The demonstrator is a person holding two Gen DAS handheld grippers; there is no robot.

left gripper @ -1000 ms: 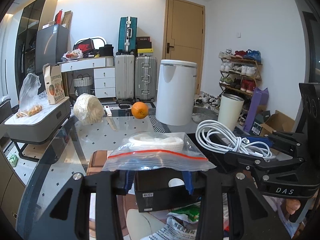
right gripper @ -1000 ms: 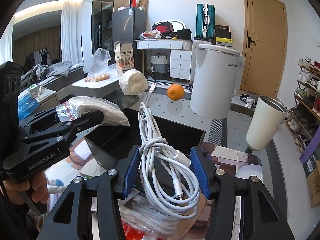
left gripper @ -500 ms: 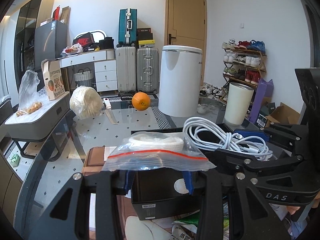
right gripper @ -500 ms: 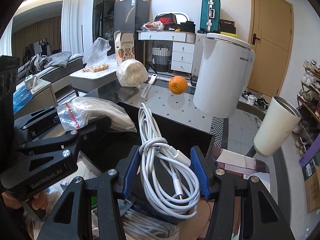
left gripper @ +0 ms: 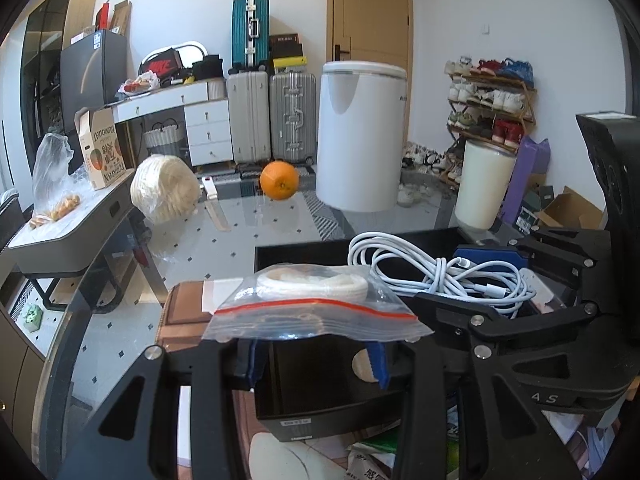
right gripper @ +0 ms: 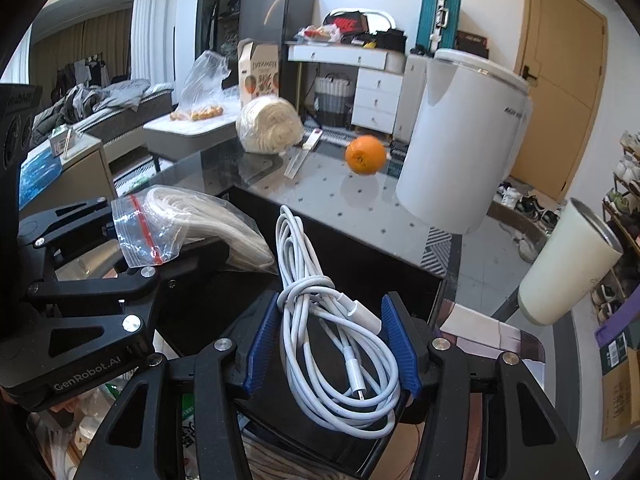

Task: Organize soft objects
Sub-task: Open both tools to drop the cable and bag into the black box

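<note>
**Bag and cable over the black box**

A black box [left gripper: 320, 408] stands open on the glass table [left gripper: 240, 248]; a pale round spot shows on its floor, the rest inside is dark. The zip bag [left gripper: 316, 312], clear with a red seal, holds a coil of white rope and hangs above the box's left part. The cable [right gripper: 340, 344], a white bundle with a plug end, hangs above the right part.

The left gripper [left gripper: 316, 364] reads "GenRobot.AI" on its side in the right view; the right gripper [right gripper: 340, 344] shows "AS" in the left view. A carton [left gripper: 102, 152] behind carries print, partly "KUMQUAT". The white bin [right gripper: 460, 140] bears a small logo, unreadable.

Both grippers tilt downward, side by side over the box. The left jaws are opening with the bag between them, pads seemingly still on it. The right jaws are opening too, the cable between the blue pads [right gripper: 266, 344] and touching them.
</note>
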